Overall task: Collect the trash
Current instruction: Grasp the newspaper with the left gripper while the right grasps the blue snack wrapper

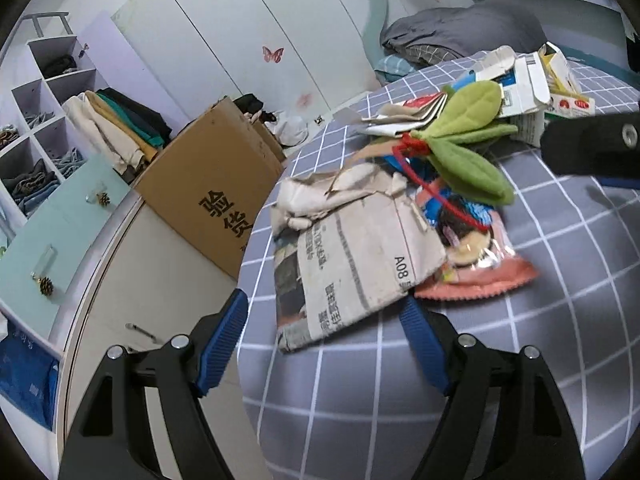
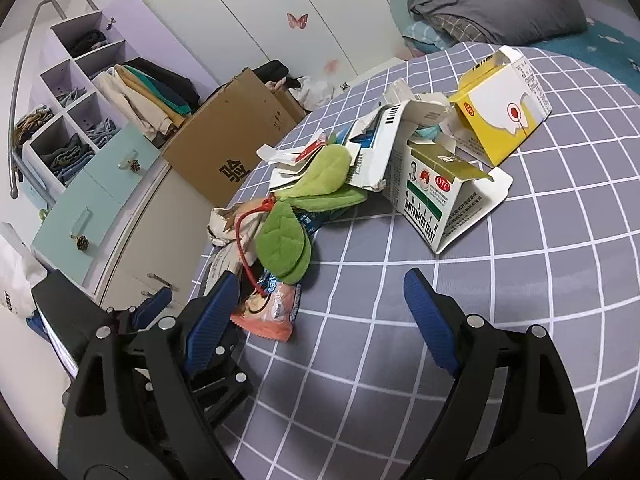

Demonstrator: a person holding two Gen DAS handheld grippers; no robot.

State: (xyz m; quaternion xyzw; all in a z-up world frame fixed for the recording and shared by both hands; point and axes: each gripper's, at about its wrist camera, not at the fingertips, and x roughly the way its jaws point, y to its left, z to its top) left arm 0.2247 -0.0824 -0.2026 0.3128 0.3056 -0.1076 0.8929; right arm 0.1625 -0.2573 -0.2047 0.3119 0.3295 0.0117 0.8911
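A pile of trash lies on the grey checked bed sheet [image 1: 560, 320]. A folded newspaper [image 1: 352, 264] lies nearest my left gripper [image 1: 324, 320], which is open and empty just in front of it. A pink snack wrapper [image 1: 476, 276] lies beside the paper, with green felt leaves on a red cord [image 1: 468, 152] over it. Torn medicine boxes [image 1: 524, 92] lie behind. In the right wrist view my right gripper [image 2: 316, 304] is open and empty, with the wrapper [image 2: 268, 312] by its left finger, the leaves [image 2: 284, 240], a white-green box [image 2: 436, 200] and a yellow box [image 2: 500, 116] ahead.
A brown cardboard box [image 1: 216, 184] stands on the floor left of the bed, before white wardrobe doors [image 1: 248, 32]. Shelves with folded clothes [image 1: 44, 136] and a mint cabinet [image 1: 60, 232] stand at left. A grey duvet [image 2: 500, 4] lies at the bed's far end.
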